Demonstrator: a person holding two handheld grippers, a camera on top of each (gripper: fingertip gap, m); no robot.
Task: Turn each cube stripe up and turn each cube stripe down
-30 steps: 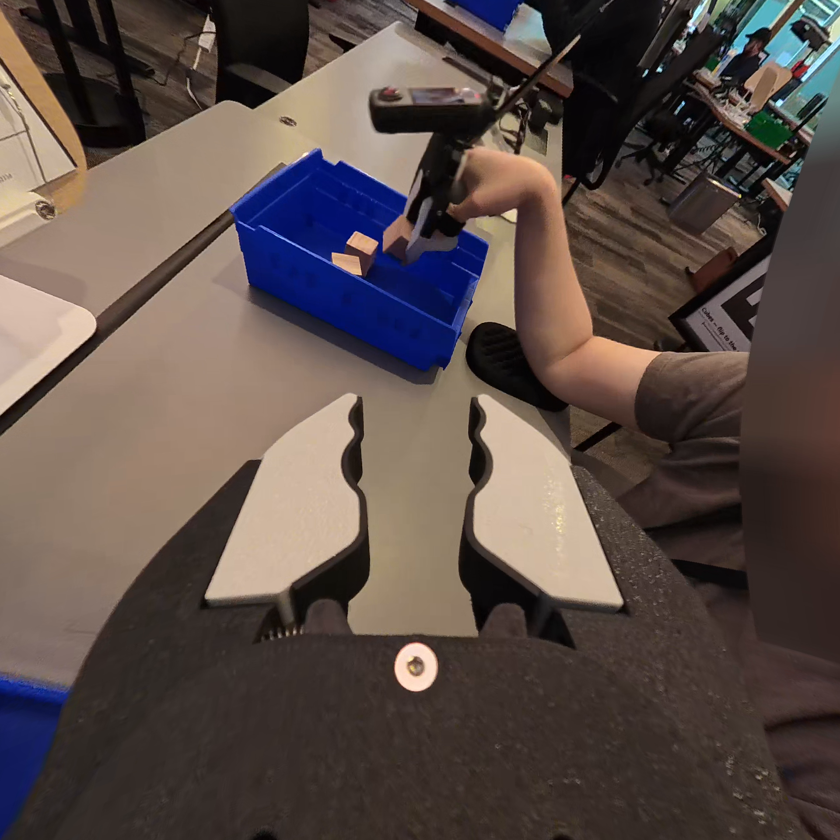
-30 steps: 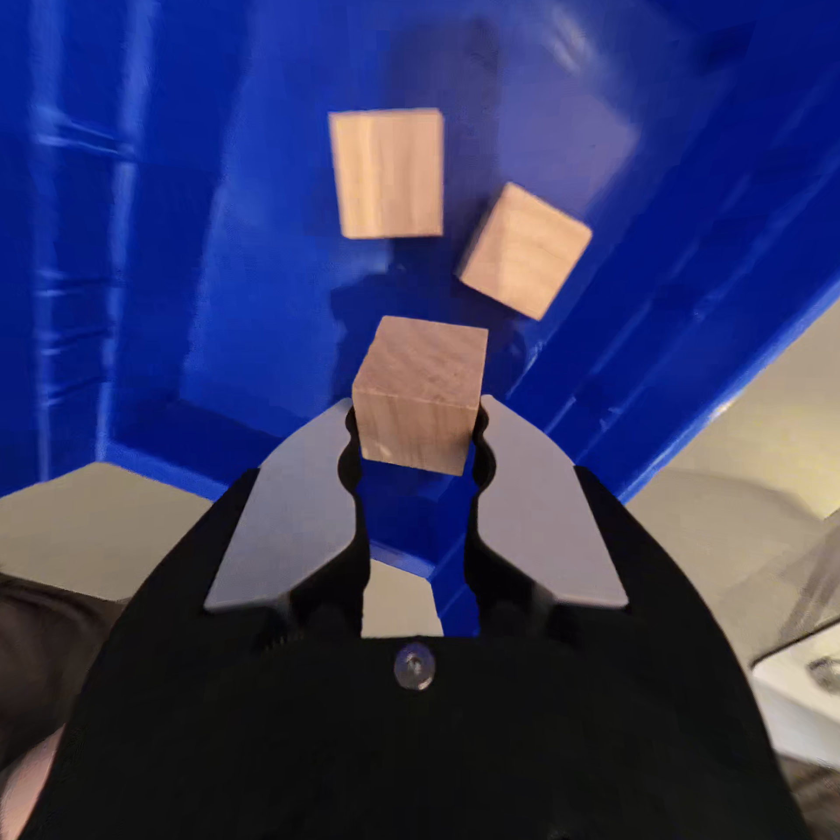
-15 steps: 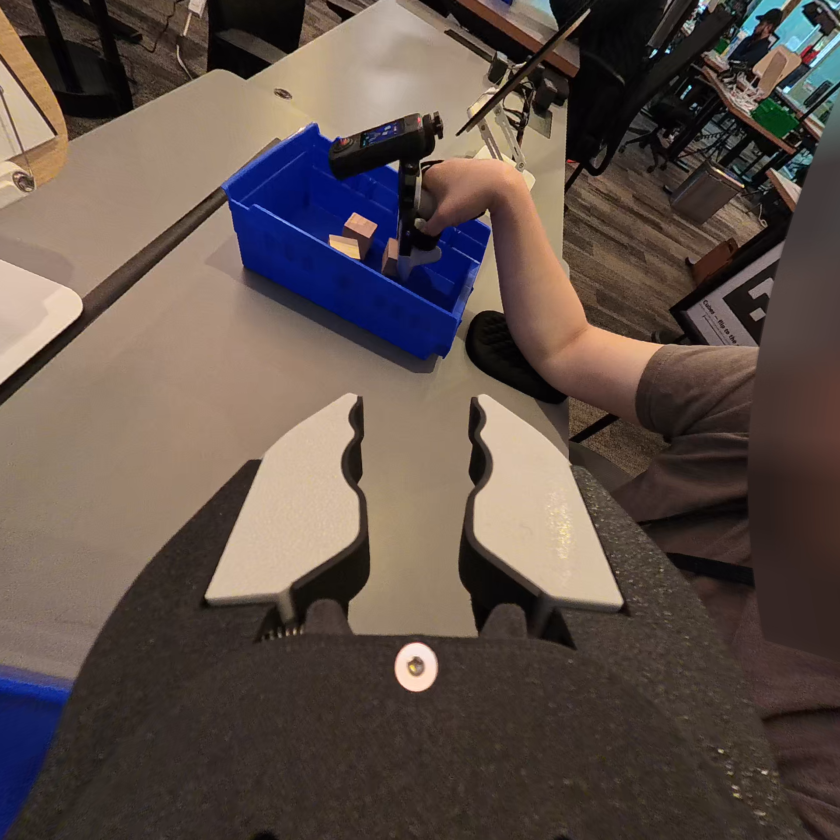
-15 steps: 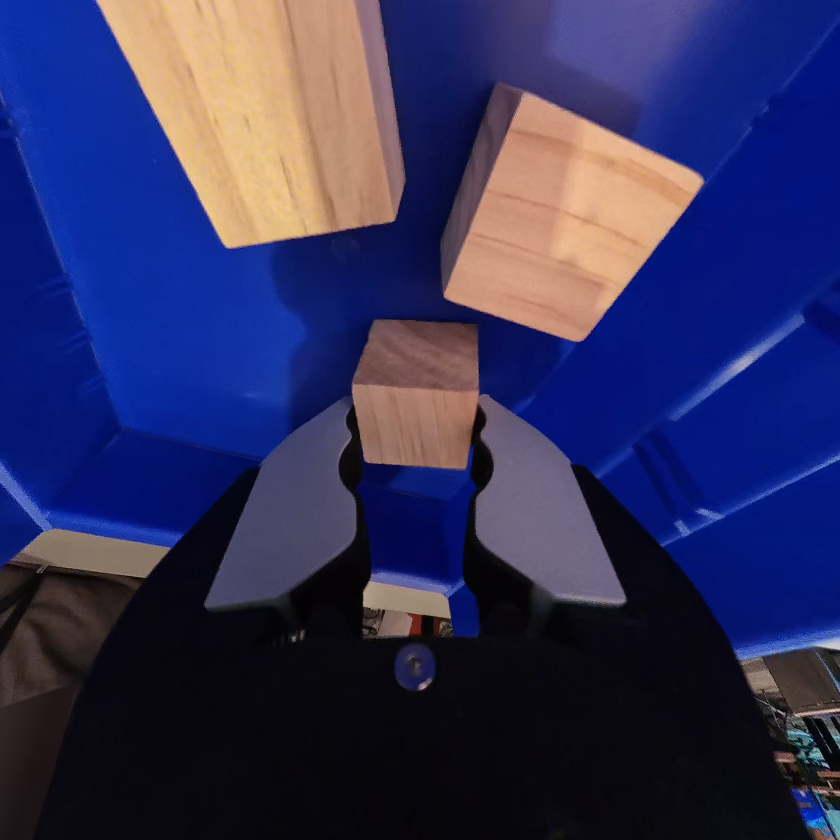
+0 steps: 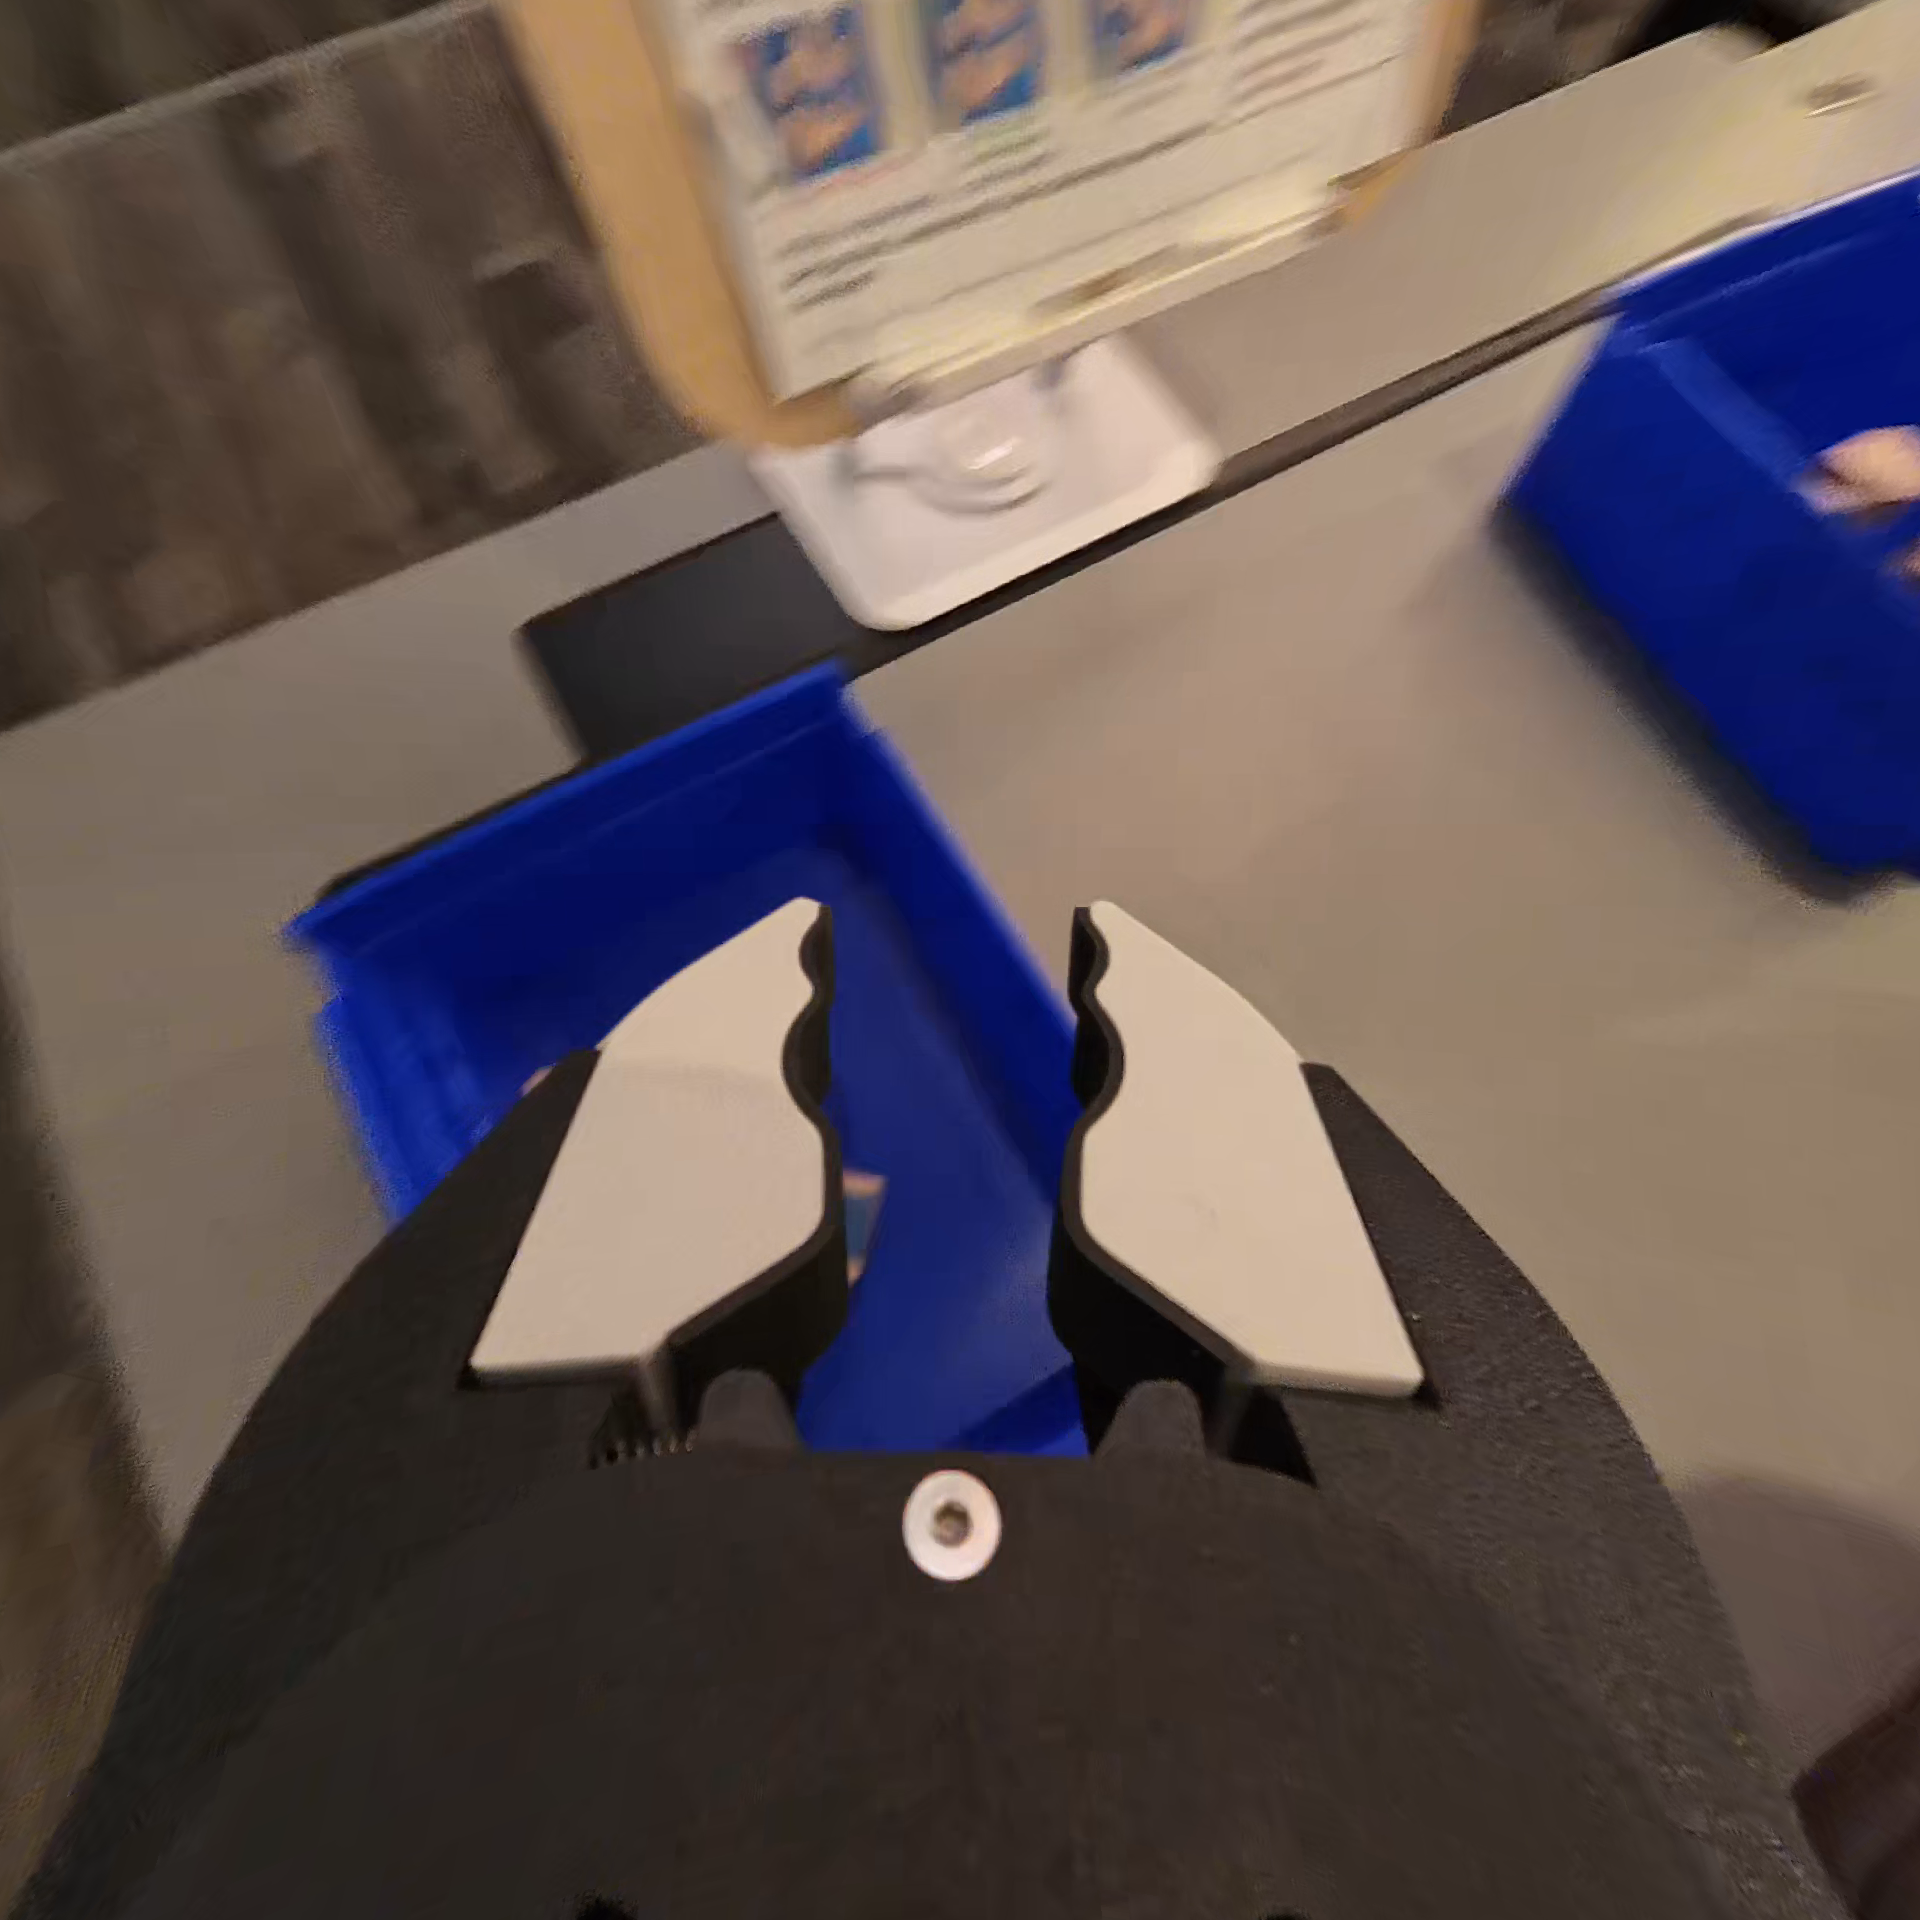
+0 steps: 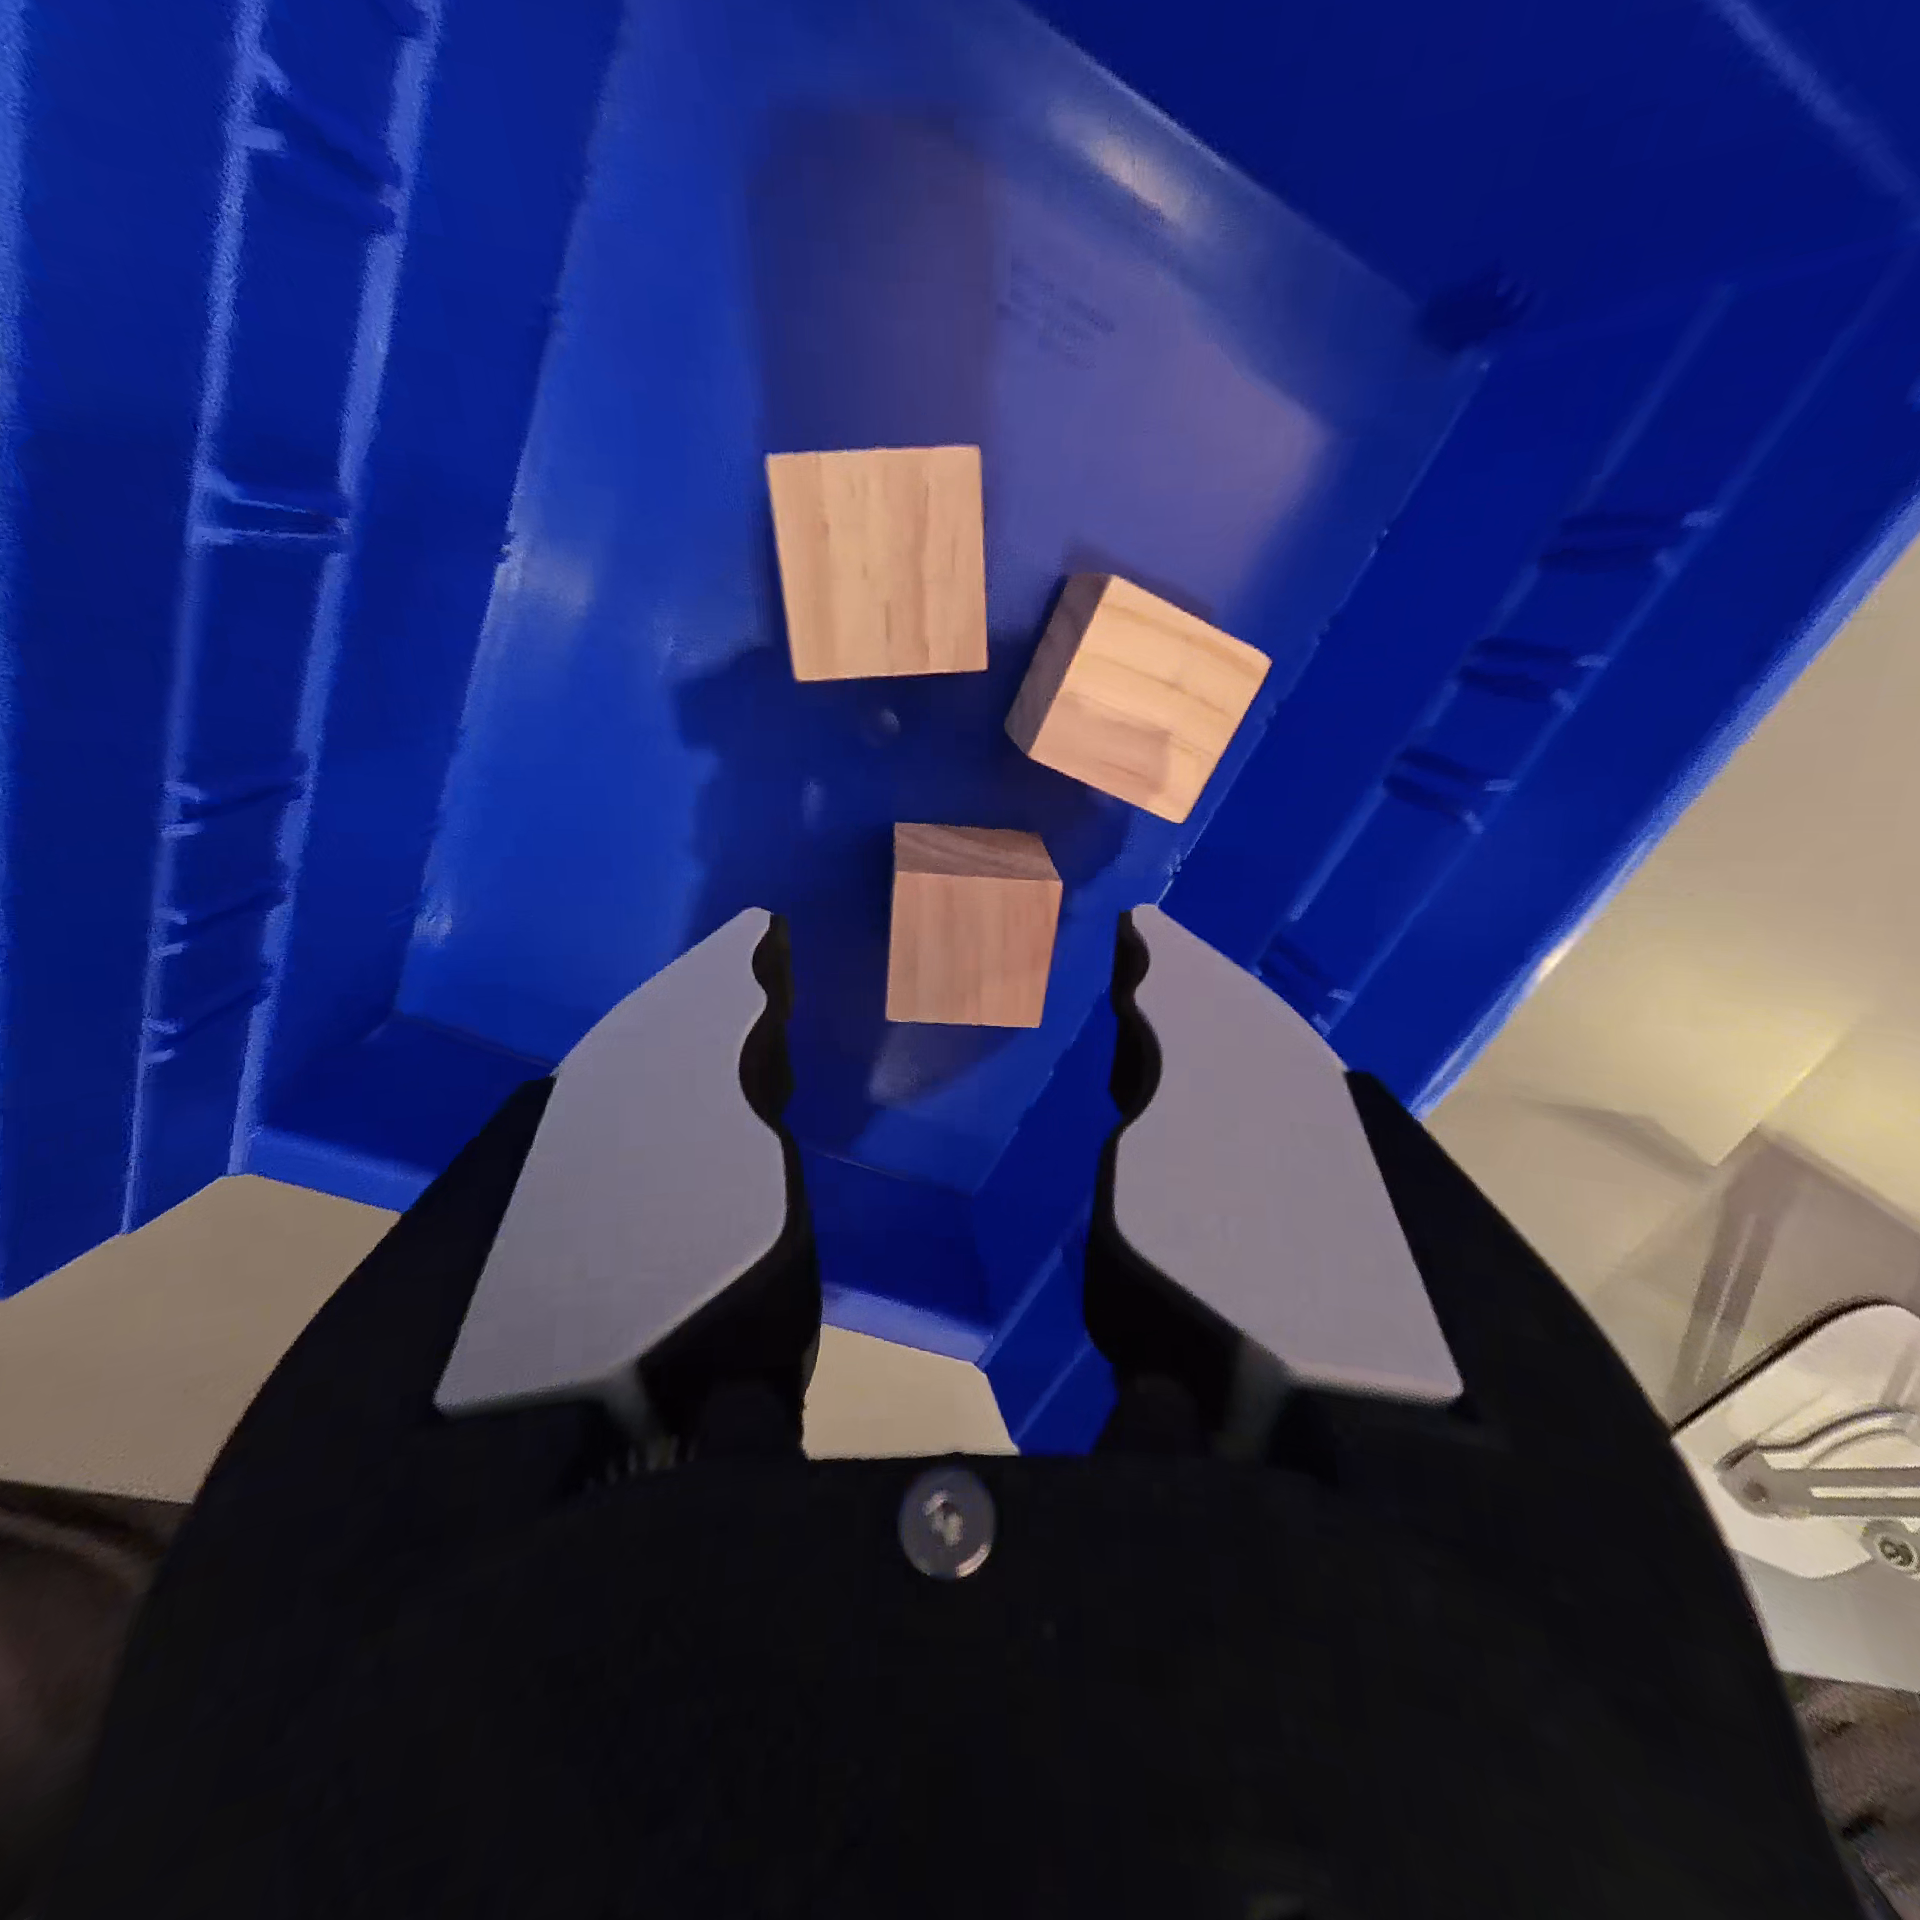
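In the right wrist view three wooden cubes lie on the floor of a blue bin (image 6: 312, 623). The near cube (image 6: 971, 925) sits just beyond my right gripper (image 6: 951, 920), which is open and empty above it. Two more cubes lie farther in, one at the left (image 6: 878, 561) and one at the right (image 6: 1138, 696). No stripe shows on them. In the blurred left wrist view my left gripper (image 5: 951, 920) is open and empty above a second blue bin (image 5: 623, 883). A small pale object (image 5: 862, 1195) shows between its fingers. The first bin (image 5: 1766, 499) is at the right edge.
Both bins stand on a grey table (image 5: 1351, 831). A white tray (image 5: 987, 499) and a cardboard sign with printed sheets (image 5: 987, 156) stand behind the near bin. A white tray with a metal clip (image 6: 1818, 1455) lies right of the far bin.
My right gripper has opened, let go of the cube onto the bin floor and pulled back up. My left gripper has swung left, from facing the far bin to above a second bin.
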